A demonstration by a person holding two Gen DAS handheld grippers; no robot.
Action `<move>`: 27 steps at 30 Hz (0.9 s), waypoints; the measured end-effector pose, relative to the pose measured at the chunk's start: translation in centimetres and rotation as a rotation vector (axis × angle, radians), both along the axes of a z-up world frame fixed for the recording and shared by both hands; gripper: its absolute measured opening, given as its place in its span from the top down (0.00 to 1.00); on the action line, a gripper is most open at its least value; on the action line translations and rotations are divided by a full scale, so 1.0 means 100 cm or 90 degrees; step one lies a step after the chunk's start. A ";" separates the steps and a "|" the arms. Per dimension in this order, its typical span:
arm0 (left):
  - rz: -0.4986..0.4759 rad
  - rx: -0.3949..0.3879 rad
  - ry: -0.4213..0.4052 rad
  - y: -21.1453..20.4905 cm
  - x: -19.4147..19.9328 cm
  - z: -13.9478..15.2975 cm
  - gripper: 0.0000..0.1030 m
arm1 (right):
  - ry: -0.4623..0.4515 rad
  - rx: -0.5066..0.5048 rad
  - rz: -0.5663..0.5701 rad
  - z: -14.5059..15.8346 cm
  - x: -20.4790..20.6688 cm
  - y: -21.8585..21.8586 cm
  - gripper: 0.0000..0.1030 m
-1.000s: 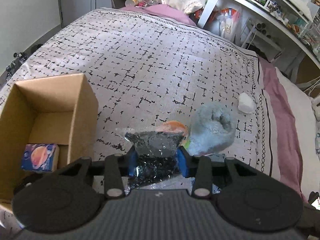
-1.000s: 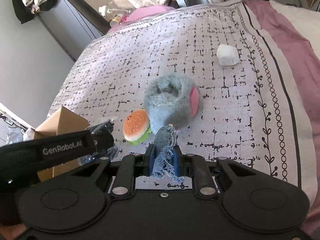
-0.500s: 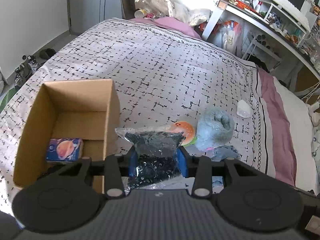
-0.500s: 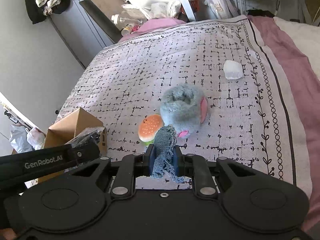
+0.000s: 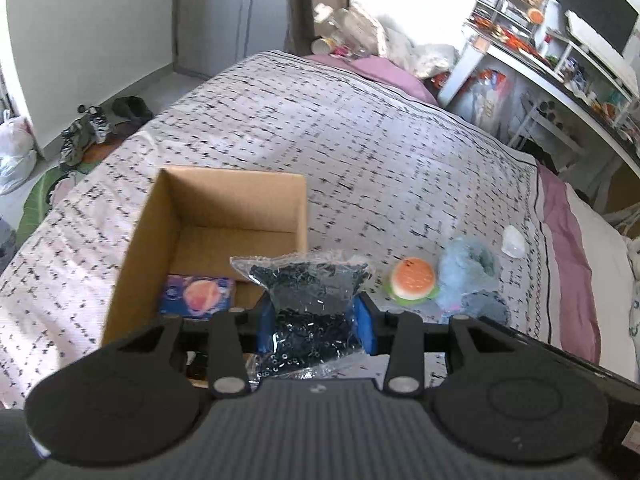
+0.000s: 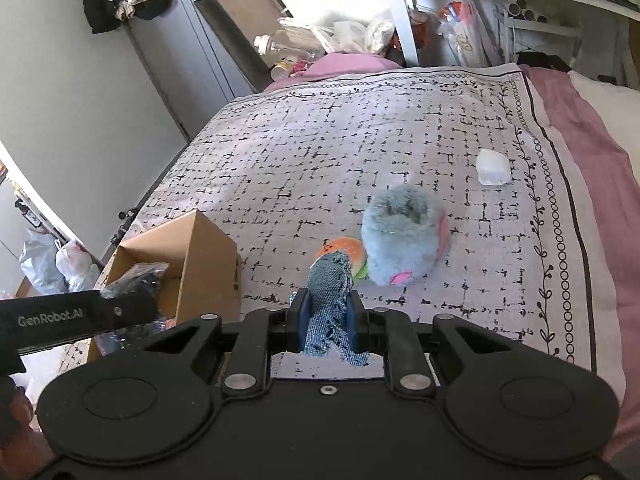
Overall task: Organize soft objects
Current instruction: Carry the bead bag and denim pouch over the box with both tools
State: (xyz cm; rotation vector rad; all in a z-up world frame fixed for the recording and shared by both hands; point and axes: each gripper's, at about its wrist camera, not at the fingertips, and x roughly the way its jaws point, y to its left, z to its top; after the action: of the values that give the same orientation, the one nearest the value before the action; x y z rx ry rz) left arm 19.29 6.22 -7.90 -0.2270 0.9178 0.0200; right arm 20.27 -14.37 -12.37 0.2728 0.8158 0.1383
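Note:
My left gripper (image 5: pixel 316 320) is shut on a clear plastic bag of black beads (image 5: pixel 308 292) and holds it over the near right corner of an open cardboard box (image 5: pixel 224 184). A blue pack with an orange planet (image 5: pixel 196 294) lies in the box. My right gripper (image 6: pixel 326 322) is shut on a piece of blue denim cloth (image 6: pixel 328 292), held above the bed. A plush burger (image 5: pixel 412 280) and a fluffy blue slipper (image 6: pixel 404 232) lie on the patterned bedspread beyond it. The left gripper and box also show in the right wrist view (image 6: pixel 132 308).
A small white soft lump (image 6: pixel 492 168) lies near the bedspread's right border. A cluttered white desk (image 5: pixel 560 68) stands to the right of the bed. Shoes and bags (image 5: pixel 84 132) lie on the floor to the left. Bottles and pillows (image 6: pixel 304 52) sit at the bed head.
Both grippers have risen and pulled back from the bed with their loads. My left gripper has moved left, so the bag now hangs over the box.

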 end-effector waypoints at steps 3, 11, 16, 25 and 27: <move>0.012 0.000 -0.003 0.014 -0.001 0.002 0.60 | -0.011 -0.001 0.006 0.004 -0.002 0.007 0.82; 0.024 -0.003 -0.005 0.041 0.001 0.004 0.60 | -0.037 -0.019 0.029 0.016 -0.003 0.032 0.82; 0.032 -0.020 0.006 0.056 0.003 -0.003 0.60 | -0.039 -0.017 0.047 0.018 -0.003 0.048 0.82; 0.031 -0.084 0.025 0.074 0.010 -0.018 0.58 | -0.047 -0.009 0.073 0.026 -0.002 0.079 0.82; 0.023 -0.108 0.035 0.077 0.012 -0.023 0.56 | -0.050 -0.012 0.075 0.028 0.000 0.085 0.82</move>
State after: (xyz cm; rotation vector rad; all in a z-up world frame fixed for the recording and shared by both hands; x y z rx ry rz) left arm 20.52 13.95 -10.25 -0.4018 0.9717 -0.0189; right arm 20.28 -5.90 -9.60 0.1994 0.7549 0.2506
